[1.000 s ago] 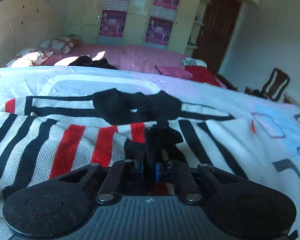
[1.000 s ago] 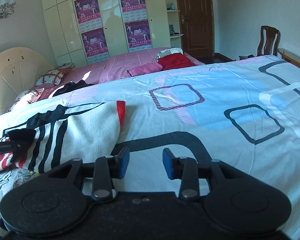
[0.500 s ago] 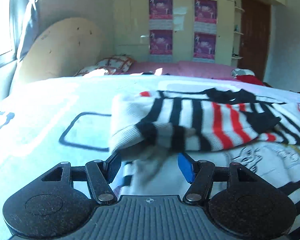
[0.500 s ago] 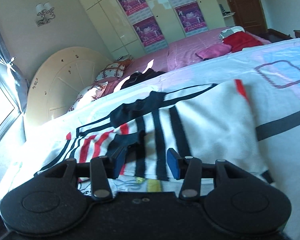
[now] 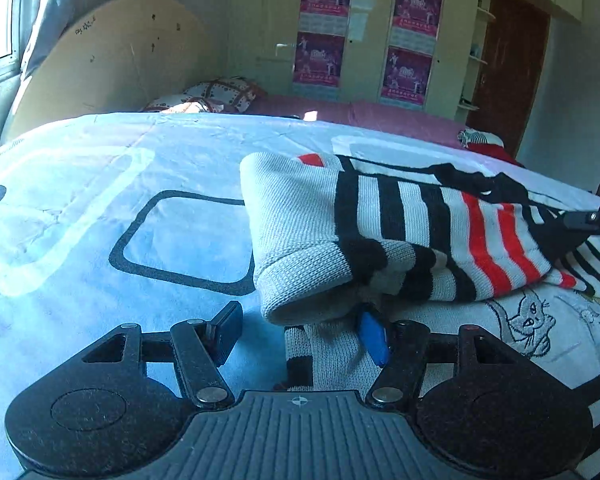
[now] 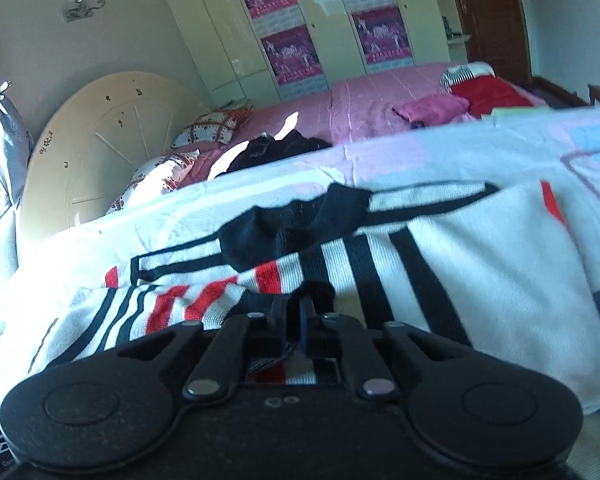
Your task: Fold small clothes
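Note:
A small white knit sweater (image 5: 412,232) with black and red stripes lies on the bed, one sleeve folded over its body. My left gripper (image 5: 300,330) is open at the sweater's folded sleeve end, whose cuff sits between the fingers. My right gripper (image 6: 298,316) is shut on the black cuff (image 6: 312,294) of the folded sleeve, low over the sweater (image 6: 440,264). The right gripper's tip shows at the right edge of the left wrist view (image 5: 596,218).
The bed cover (image 5: 100,208) is light blue and white with dark rounded squares. A pink bed (image 6: 380,100) behind holds pillows and red, pink and black clothes. A cream headboard (image 6: 100,140), wardrobe with posters and a brown door stand at the back.
My left gripper let go of the sleeve, opened and moved left to the sweater's folded end. My right gripper swung left onto the sweater and shut on the black cuff.

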`<act>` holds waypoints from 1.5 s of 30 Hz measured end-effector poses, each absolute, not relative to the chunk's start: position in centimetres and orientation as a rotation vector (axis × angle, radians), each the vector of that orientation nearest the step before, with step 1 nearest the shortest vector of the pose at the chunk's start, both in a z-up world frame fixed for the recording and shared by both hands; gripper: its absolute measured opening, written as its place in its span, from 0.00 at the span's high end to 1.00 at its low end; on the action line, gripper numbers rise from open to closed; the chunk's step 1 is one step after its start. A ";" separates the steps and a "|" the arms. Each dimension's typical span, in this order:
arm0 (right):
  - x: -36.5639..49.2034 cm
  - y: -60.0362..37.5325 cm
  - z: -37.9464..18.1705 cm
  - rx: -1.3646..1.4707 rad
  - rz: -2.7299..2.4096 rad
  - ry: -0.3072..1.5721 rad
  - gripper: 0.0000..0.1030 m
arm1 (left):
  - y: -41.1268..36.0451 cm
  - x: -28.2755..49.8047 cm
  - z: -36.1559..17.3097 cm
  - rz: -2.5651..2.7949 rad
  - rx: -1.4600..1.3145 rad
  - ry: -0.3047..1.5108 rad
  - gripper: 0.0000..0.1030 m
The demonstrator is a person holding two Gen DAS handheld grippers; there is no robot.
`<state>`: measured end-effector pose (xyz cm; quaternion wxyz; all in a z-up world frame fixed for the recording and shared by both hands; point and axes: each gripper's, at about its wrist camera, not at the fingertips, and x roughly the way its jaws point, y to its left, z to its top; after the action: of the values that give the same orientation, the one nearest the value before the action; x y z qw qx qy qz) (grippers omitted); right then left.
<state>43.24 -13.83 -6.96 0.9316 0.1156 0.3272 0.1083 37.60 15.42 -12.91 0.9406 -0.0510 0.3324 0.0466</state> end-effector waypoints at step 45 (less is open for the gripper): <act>43.2 -23.1 -5.5 0.145 0.316 0.586 0.92 | 18.5 48.9 -12.4 -0.092 -0.306 0.578 0.83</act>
<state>43.17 -23.05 -5.46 0.9425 0.0711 0.2874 0.1549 48.87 18.52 -12.44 0.9460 -0.1501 0.2837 -0.0453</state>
